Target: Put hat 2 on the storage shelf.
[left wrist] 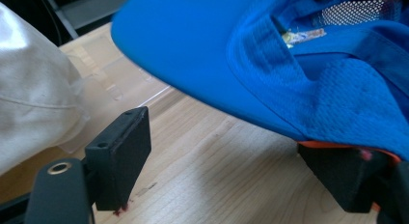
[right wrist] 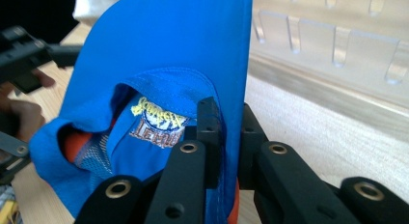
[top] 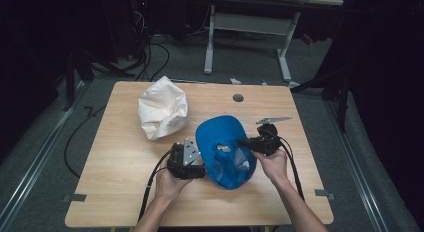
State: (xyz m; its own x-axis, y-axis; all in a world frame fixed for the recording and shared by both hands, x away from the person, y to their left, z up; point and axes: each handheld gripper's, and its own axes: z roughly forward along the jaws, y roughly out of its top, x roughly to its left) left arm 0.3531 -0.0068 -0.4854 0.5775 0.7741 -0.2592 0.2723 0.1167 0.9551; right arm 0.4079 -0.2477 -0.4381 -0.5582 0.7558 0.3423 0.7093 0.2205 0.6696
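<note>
Holding the blue fabric baseball cap up off the light wooden table, the right gripper has its two black jaws pinched tight on the cap's edge, right where the brim meets the crown; the embroidered patch shows just inside the crown in the right gripper view. The cap hangs between the two hands near the table's middle, brim pointing away from the person.

Over on the other side, the left gripper sits at the cap's left edge with its jaws spread wide. In the left gripper view one jaw stands clear over bare wood, and the other sits under the cap's rim with cloth draped across it. It may be touching there, but nothing is being squeezed.

A crumpled white cloth bag lies beyond, toward the table's far left, well apart from the cap.

So the step in hand looks like a re-grip or a handover: one side clamped, the other free. The next move, I'd judge, asks the left gripper to find a fresh bite on the rim opposite, while the right keeps the cap steady so the soft crown doesn't fold.
</note>
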